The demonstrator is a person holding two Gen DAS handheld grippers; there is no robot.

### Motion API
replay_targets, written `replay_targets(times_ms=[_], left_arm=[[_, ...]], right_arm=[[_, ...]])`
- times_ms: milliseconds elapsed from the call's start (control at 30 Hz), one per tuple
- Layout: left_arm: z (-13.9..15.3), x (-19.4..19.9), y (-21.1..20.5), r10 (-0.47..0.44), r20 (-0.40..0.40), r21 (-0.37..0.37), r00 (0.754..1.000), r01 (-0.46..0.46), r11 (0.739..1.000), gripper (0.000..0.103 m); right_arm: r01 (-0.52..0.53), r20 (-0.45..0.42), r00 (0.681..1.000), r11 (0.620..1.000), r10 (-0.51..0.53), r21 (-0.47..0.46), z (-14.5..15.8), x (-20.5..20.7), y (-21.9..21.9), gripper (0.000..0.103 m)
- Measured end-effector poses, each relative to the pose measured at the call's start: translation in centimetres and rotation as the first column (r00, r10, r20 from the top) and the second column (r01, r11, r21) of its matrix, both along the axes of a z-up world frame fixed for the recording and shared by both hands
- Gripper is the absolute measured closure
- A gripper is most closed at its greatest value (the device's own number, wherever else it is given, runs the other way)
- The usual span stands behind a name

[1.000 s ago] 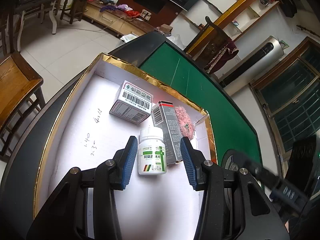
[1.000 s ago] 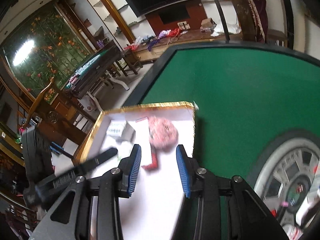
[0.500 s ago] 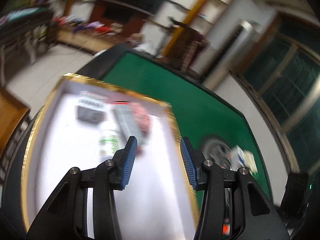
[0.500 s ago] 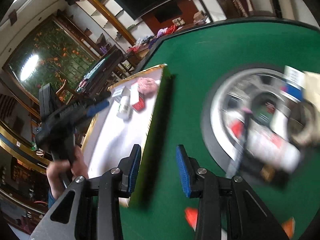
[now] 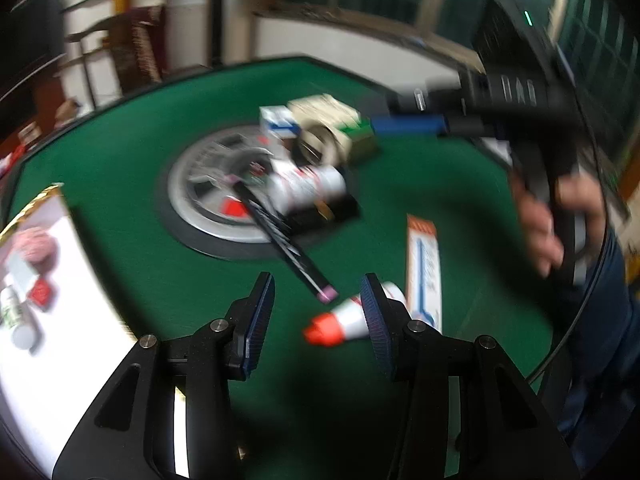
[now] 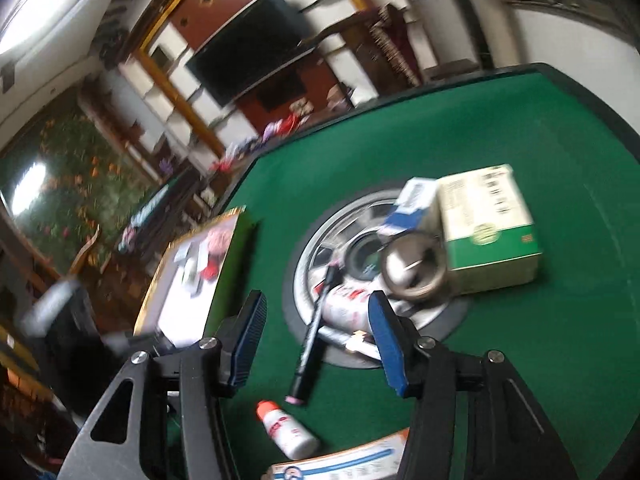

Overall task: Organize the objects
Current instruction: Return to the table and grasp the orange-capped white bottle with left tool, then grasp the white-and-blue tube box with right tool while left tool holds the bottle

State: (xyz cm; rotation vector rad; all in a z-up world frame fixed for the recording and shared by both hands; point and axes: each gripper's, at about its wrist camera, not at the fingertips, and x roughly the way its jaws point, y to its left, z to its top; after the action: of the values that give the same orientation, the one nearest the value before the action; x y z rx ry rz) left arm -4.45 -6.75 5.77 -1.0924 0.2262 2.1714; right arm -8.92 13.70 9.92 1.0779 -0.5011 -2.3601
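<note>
Fingers on both grippers, left [image 5: 316, 316] and right [image 6: 316, 340], gape wide and hold nothing. Nearest is the red-capped bottle [image 5: 348, 322] by the table's near edge, then the pen [image 6: 312, 338], then boxes [image 6: 486, 228] at the hub. Tray [image 5: 24, 216] sits at the left edge. Looks like picking the next item: drop over the bottle, pinch, carry it to the tray.

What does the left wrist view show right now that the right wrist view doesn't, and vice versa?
Only the left wrist view: the open left gripper, the hand holding the other gripper, and a window behind.

Only the right wrist view: the open right gripper, the TV and wall shelving.

Both: the black marker, orange-capped bottle, tape roll, green-and-white box, long flat box and white tray.
</note>
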Motion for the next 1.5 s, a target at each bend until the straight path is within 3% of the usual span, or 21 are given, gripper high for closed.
replay_targets(times_ms=[100,200,367,500,667,867,967,1067,1233,1333,1500], left_arm=[[-0.3,1.4,0.8,-0.077,-0.029,-0.056,0.997,0.076,0.996,0.059],[0.1,1.9,0.8,-0.144,-0.057,-0.068,0.988,0.140,0.988,0.059],[-1.3,2.7,1.9,-0.168,-0.082,-0.153,0.982,0.154,0.976,0.059],[-2.9,3.0,3.5,-0.218,-0.106,-0.252,0.970,0.186,0.950,0.059],[-3.3,1.9,5.2,-0.216,-0.156,-0.270,0.964,0.169,0.948,0.059],[-4.3,0.8,6.8,-0.137,-0.166,-0.327,0.977,0.076,0.942,0.059],[-4.4,-0.3,5.3,-0.043,-0.091,-0.258,0.995,0.018,0.966,0.060],[-4.3,-0.5,4.4,-0.002,-0.095,-0.270,0.996,-0.024,0.963,0.061],[-4.4,-1.8,2.8,0.110,-0.093,-0.276,0.990,-0.132,0.952,0.061],[-4.5,-2.8,1.9,0.187,-0.065,-0.248,0.980,-0.198,0.948,0.061],[-4.4,-2.9,1.4,0.210,-0.047,-0.239,0.977,-0.215,0.947,0.061]], right_arm=[[0.020,0.002,1.000,0.999,-0.020,-0.030,-0.4,0.7,1.7,0.050],[0.026,0.015,1.000,0.999,-0.025,-0.045,-1.3,1.6,2.5,0.050],[-0.001,0.062,0.998,0.994,0.008,-0.113,-2.5,2.2,4.0,0.050],[-0.044,0.072,0.996,0.987,0.056,-0.153,-2.3,2.9,3.9,0.050],[-0.061,0.072,0.995,0.984,0.074,-0.169,-2.4,3.6,3.8,0.050],[-0.021,0.065,0.997,0.989,0.031,-0.146,-2.2,3.8,4.0,0.050],[-0.007,0.099,0.995,0.994,0.017,-0.108,-2.6,3.6,3.9,0.050],[-0.005,0.126,0.992,0.998,0.013,-0.061,-3.0,3.7,3.6,0.050],[-0.049,0.212,0.975,0.992,0.073,-0.117,-4.6,6.0,3.8,0.050],[-0.094,0.283,0.954,0.995,0.102,-0.042,-5.8,7.7,2.5,0.049],[-0.148,0.350,0.931,0.984,0.107,0.094,-6.9,7.9,-1.4,0.049]])
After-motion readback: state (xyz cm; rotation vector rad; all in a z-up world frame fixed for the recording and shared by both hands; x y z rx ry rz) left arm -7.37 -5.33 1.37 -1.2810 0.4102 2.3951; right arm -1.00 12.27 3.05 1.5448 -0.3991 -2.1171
